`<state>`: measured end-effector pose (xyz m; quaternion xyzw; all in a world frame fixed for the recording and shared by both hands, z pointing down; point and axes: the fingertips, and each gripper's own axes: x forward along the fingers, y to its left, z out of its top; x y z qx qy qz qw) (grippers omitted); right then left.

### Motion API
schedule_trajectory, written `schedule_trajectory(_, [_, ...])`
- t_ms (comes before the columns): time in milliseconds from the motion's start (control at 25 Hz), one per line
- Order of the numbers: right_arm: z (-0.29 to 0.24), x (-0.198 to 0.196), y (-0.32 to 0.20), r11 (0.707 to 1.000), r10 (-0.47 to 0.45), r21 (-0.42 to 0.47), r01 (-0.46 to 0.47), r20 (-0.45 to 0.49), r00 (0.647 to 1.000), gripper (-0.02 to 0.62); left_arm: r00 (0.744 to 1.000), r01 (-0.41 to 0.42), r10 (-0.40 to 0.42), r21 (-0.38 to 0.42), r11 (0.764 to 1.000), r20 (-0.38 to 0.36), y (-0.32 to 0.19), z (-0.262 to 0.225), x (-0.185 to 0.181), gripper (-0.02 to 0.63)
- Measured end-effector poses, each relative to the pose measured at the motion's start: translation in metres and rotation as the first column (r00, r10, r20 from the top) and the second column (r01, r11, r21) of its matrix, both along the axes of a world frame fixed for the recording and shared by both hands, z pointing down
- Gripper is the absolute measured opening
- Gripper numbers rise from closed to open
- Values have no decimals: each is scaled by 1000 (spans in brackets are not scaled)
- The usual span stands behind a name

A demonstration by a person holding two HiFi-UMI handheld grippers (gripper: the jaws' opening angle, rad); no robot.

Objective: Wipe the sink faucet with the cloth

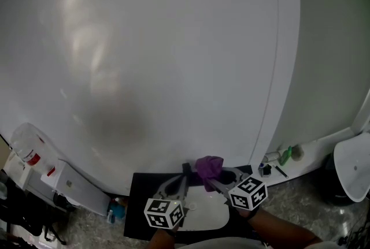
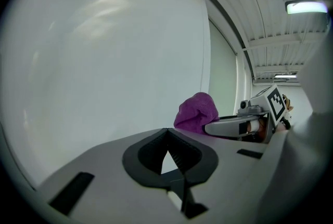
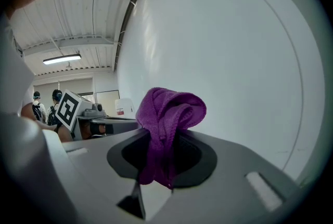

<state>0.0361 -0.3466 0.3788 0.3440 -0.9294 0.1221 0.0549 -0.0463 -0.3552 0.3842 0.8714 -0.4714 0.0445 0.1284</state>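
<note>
A large white wall (image 1: pixel 162 40) fills the head view. Low down, a white basin (image 1: pixel 203 218) is seen between the grippers; the faucet cannot be made out with certainty. The left gripper (image 2: pixel 166 132) is closed on nothing. The cloth (image 3: pixel 169 108) is pinched in the right gripper (image 3: pixel 162 137), above the basin. It should probably be lowered and its bunched end pressed round the faucet. A red label on a container (image 1: pixel 29 149) is unreadable.

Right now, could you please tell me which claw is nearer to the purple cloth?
Right. The right claw is shut on the purple cloth; the left claw is shut and empty, off to the cloth's left, not touching it.
</note>
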Motion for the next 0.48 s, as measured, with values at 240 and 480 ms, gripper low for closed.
schedule_trajectory(240, [0, -1, 2, 1000, 7, -10, -7, 6, 1000, 96, 1000, -7, 6, -16, 1000, -7, 1, 3, -1, 6])
schedule_trajectory(480, [-3, -10, 1, 1000, 6, -4, -6, 5, 1000, 97, 1000, -10, 9, -22, 1000, -16, 0, 3, -9, 6])
